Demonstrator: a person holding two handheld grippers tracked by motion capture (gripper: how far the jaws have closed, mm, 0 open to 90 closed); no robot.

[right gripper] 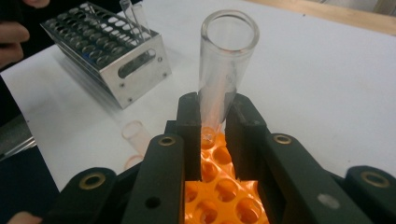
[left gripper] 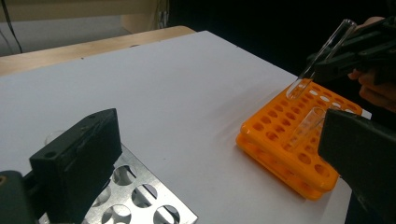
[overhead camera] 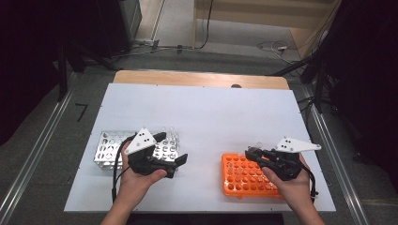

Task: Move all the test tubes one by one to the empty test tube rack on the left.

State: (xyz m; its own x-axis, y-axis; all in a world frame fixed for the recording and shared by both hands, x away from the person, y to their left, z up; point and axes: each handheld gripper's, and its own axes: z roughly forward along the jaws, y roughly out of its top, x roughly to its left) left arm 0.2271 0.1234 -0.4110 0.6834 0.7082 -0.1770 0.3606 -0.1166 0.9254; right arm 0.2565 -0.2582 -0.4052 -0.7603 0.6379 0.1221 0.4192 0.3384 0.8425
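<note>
Right claw (right gripper: 212, 123) is clenched on a glass test tube (right gripper: 224, 65), gripped near its lower part, tilted, bottom tip over the far holes of the orange rack (right gripper: 219, 196) on the white surface (overhead camera: 211, 117). Left claw (left gripper: 219, 154) is spread wide, holding nothing, hovering over the metal rack (left gripper: 140, 200).

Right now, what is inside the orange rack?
One clear tube already stands in the orange rack. The right gripper holds a second tube with its tip at a hole. The other holes look empty; the gripper covers some of them.
</note>
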